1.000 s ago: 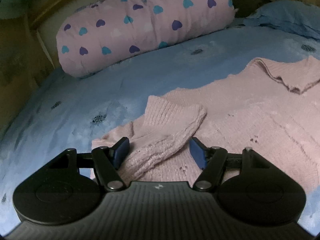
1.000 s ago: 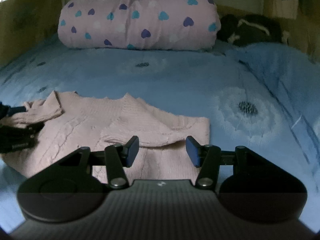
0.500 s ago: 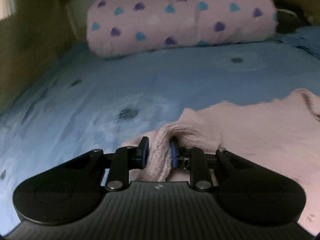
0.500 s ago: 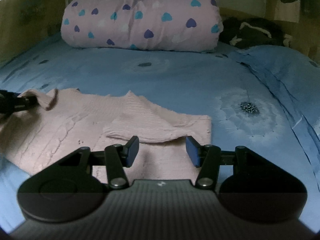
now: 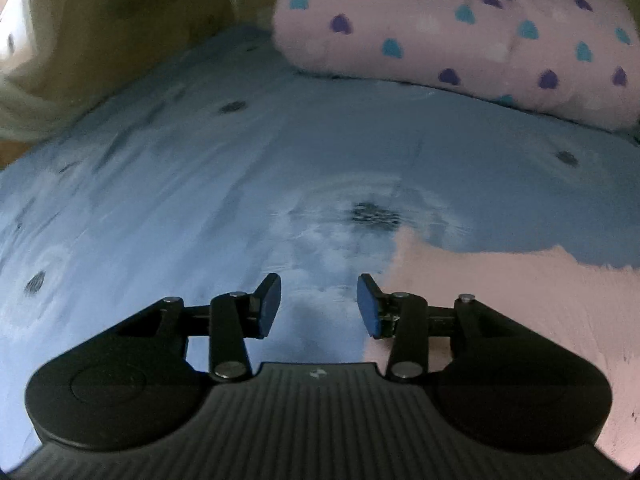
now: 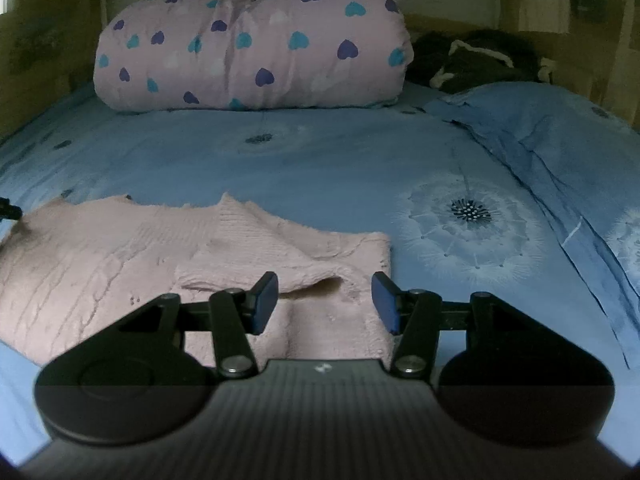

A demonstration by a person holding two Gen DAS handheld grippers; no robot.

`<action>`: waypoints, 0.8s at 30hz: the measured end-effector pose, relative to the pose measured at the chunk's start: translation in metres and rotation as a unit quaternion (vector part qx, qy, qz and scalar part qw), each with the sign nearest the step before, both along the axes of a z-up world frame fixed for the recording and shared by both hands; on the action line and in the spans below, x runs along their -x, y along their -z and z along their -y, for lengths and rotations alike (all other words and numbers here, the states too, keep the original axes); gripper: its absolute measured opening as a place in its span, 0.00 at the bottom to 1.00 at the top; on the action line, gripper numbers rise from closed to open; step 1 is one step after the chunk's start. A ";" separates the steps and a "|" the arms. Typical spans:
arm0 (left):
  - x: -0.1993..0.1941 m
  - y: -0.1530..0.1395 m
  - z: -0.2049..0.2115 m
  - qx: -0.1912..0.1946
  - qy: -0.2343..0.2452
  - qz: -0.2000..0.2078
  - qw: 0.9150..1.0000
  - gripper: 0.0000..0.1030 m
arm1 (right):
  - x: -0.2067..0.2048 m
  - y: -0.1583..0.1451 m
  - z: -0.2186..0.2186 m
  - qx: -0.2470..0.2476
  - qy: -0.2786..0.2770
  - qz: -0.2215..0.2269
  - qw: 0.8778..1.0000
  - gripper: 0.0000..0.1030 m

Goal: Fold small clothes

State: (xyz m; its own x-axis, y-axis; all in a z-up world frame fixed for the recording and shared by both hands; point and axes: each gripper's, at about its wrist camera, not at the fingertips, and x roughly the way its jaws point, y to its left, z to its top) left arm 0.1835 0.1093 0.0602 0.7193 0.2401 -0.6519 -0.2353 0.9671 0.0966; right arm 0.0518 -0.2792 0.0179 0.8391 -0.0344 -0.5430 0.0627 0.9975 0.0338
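Our left gripper fingers are opening, nothing between them, over the bed; our right gripper fingers stand apart above the pink sweater.

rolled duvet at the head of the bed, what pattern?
Pale pink duvet with blue, teal and purple hearts; clearest in the right wrist view.

Pink knit sweater lies flat, sleeve folded across it.

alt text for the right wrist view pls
The right claw, open and empty, hovers over a pink knit sweater lying flat on a blue dandelion-print bedspread. A pink heart-print rolled duvet lies at the far end.
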 end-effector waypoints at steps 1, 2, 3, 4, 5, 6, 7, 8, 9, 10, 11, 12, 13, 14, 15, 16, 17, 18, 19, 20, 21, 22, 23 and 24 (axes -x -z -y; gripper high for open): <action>0.002 -0.004 -0.005 0.007 -0.002 -0.001 1.000 0.47 | 0.000 0.000 -0.001 0.002 -0.004 0.000 1.000 0.52; 0.005 -0.009 -0.008 0.015 -0.001 0.000 1.000 0.47 | 0.001 0.001 -0.003 0.007 -0.007 0.000 1.000 0.52; 0.009 -0.012 -0.011 0.028 0.004 -0.001 1.000 0.47 | 0.001 0.001 -0.005 0.015 -0.014 0.003 1.000 0.52; 0.012 -0.015 -0.013 0.047 0.010 -0.007 0.999 0.47 | 0.003 0.001 -0.007 0.028 -0.022 0.008 0.999 0.52; 0.017 -0.016 -0.014 0.071 0.018 -0.015 0.997 0.47 | 0.005 0.001 -0.010 0.039 -0.028 0.011 0.999 0.52; 0.025 -0.016 -0.012 0.086 0.025 -0.018 0.996 0.47 | 0.008 0.001 -0.012 0.054 -0.036 0.015 0.998 0.52; 0.031 -0.017 -0.011 0.098 0.037 -0.022 0.994 0.47 | 0.012 0.001 -0.016 0.070 -0.045 0.017 0.996 0.52; 0.037 -0.018 -0.007 0.103 0.050 -0.022 0.993 0.48 | 0.014 0.001 -0.018 0.082 -0.053 0.018 0.995 0.52; 0.044 -0.018 -0.002 0.100 0.064 -0.023 0.993 0.50 | 0.016 0.001 -0.019 0.092 -0.062 0.019 0.994 0.52; 0.050 -0.017 0.004 0.093 0.076 -0.024 0.992 0.52 | 0.018 0.000 -0.020 0.101 -0.071 0.023 0.992 0.52; 0.056 -0.016 0.010 0.083 0.091 -0.026 0.992 0.54 | 0.019 -0.001 -0.020 0.103 -0.074 0.027 0.992 0.52; 0.061 -0.015 0.015 0.073 0.108 -0.027 0.991 0.55 | 0.019 -0.002 -0.019 0.097 -0.077 0.031 0.992 0.52; 0.068 -0.013 0.021 0.062 0.125 -0.026 0.990 0.55 | 0.019 -0.002 -0.017 0.087 -0.080 0.033 0.992 0.52; 0.072 -0.011 0.025 0.052 0.139 -0.023 0.989 0.57 | 0.018 -0.002 -0.015 0.076 -0.080 0.033 0.993 0.52; 0.076 -0.008 0.028 0.045 0.148 -0.020 0.988 0.59 | 0.017 0.000 -0.013 0.071 -0.080 0.033 0.994 0.52; 0.076 -0.004 0.031 0.041 0.154 -0.020 0.987 0.60 | 0.016 0.002 -0.013 0.072 -0.080 0.031 0.994 0.52; 0.076 0.000 0.032 0.040 0.157 -0.021 0.987 0.62 | 0.015 0.005 -0.015 0.080 -0.082 0.030 0.993 0.52; 0.076 0.004 0.031 0.040 0.156 -0.025 0.987 0.63 | 0.014 0.008 -0.018 0.094 -0.087 0.028 0.991 0.52; 0.073 0.008 0.029 0.042 0.154 -0.026 0.987 0.64 | 0.014 0.011 -0.022 0.114 -0.096 0.028 0.988 0.52; 0.074 0.010 0.026 0.048 0.153 -0.023 0.987 0.66 | 0.014 0.014 -0.027 0.136 -0.106 0.029 0.985 0.52; 0.074 0.011 0.025 0.050 0.155 -0.021 0.986 0.66 | 0.015 0.018 -0.033 0.163 -0.117 0.033 0.979 0.52; 0.074 0.012 0.023 0.050 0.158 -0.019 0.986 0.67 | 0.017 0.022 -0.040 0.191 -0.132 0.038 0.972 0.52; 0.075 0.013 0.022 0.049 0.161 -0.018 0.986 0.68 | 0.018 0.024 -0.045 0.214 -0.143 0.042 0.965 0.53; 0.075 0.013 0.021 0.048 0.162 -0.016 0.985 0.70 | 0.018 0.029 -0.053 0.242 -0.156 0.048 0.956 0.56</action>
